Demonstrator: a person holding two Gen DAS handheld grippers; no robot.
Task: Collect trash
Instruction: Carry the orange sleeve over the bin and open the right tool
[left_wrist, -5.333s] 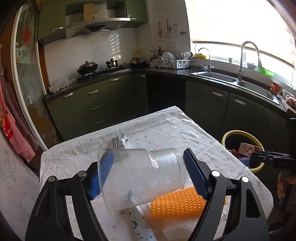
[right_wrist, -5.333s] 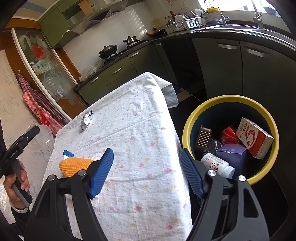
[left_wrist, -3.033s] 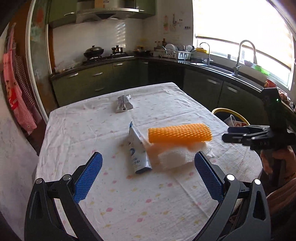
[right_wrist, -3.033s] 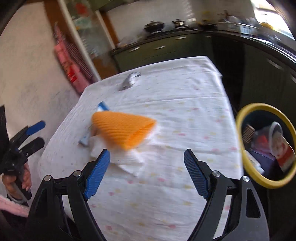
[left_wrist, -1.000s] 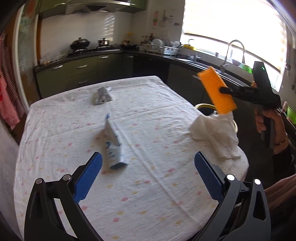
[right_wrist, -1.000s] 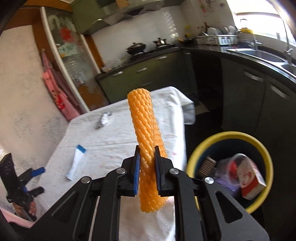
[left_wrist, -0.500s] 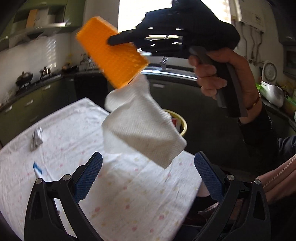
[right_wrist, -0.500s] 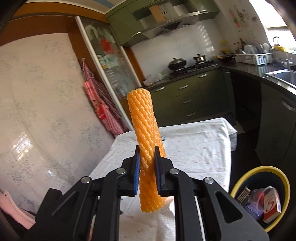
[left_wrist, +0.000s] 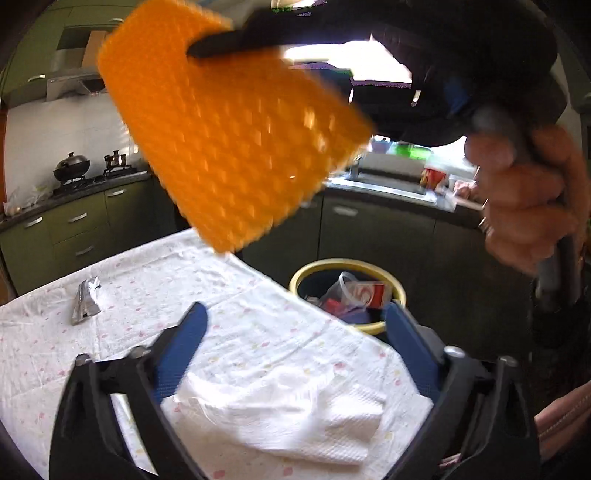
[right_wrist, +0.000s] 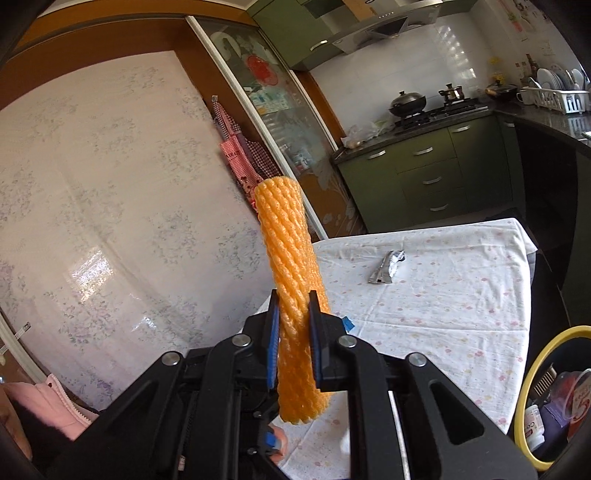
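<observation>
Pinching orange foam net (right_wrist: 291, 295), right gripper (right_wrist: 292, 343) raised.

Kitchen, daylit. Dark green base cabinets with metal bar handles (right_wrist: 424, 173) run under a dark countertop (right_wrist: 413, 129). White tiled backsplash (right_wrist: 399, 62) behind a gas hob with a black lidded wok (right_wrist: 408, 101). Steel range hood (right_wrist: 384, 22) above. Pale floral-patterned wall panel (right_wrist: 110, 203), wood-framed glass sliding door (right_wrist: 280, 110). Table draped in a white dotted cloth (right_wrist: 461, 295). Bright window over the steel sink (left_wrist: 388, 184).
</observation>
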